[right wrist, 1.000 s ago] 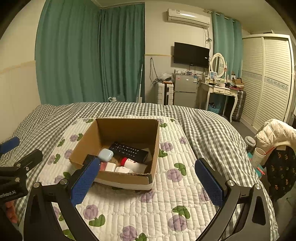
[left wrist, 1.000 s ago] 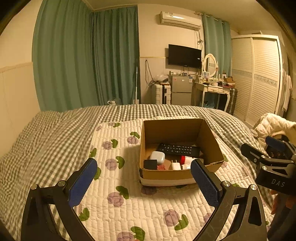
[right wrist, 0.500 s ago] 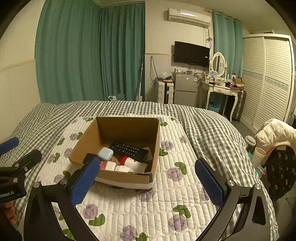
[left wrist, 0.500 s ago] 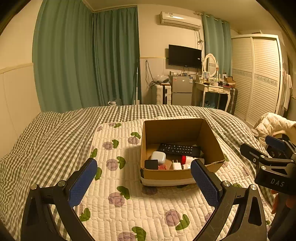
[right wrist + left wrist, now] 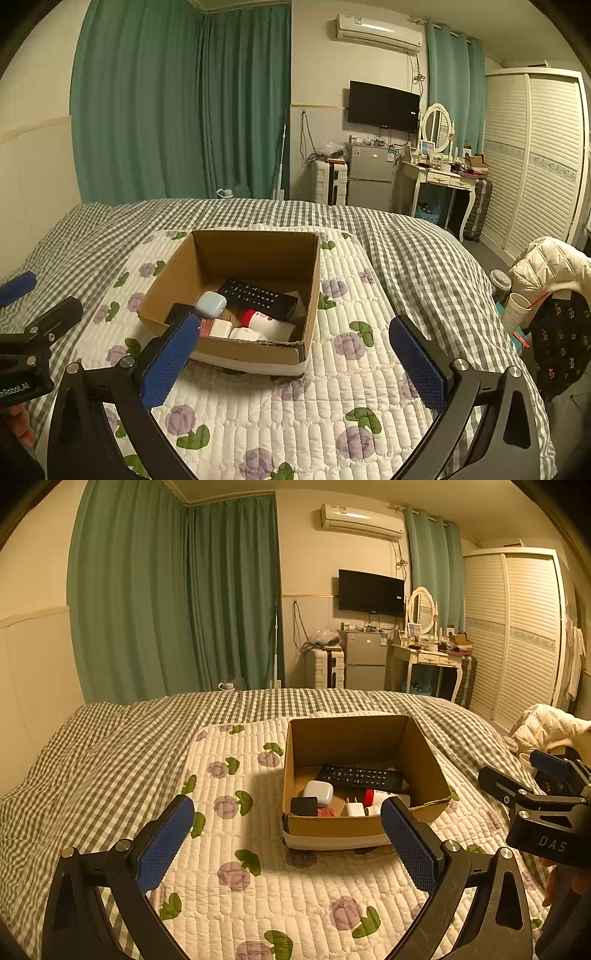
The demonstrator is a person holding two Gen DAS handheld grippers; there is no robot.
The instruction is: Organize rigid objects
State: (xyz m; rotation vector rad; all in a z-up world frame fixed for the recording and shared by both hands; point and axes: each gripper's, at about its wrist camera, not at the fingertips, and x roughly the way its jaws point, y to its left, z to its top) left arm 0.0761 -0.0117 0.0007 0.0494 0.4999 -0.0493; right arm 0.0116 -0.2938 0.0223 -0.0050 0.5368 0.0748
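An open cardboard box (image 5: 351, 827) (image 5: 255, 350) sits on a white floral quilted mat (image 5: 258, 882) (image 5: 332, 398) on the bed. Inside lie a black remote (image 5: 360, 777) (image 5: 258, 297), a pale earbud case (image 5: 318, 792) (image 5: 210, 304), a black cube (image 5: 303, 805), a white charger (image 5: 355, 808) (image 5: 220, 328) and a red-and-white bottle (image 5: 267, 325). My left gripper (image 5: 287, 840) is open and empty, held near side of the box. My right gripper (image 5: 293, 363) is open and empty, also on the near side.
A grey checked duvet (image 5: 110, 746) covers the bed. A chair with a cream jacket (image 5: 550, 266) and cups (image 5: 515, 310) stands at the right. Green curtains, a dressing table (image 5: 439, 177) and a wardrobe are beyond the bed.
Both grippers have drawn back and lifted slightly from the box. Both stay open and empty.
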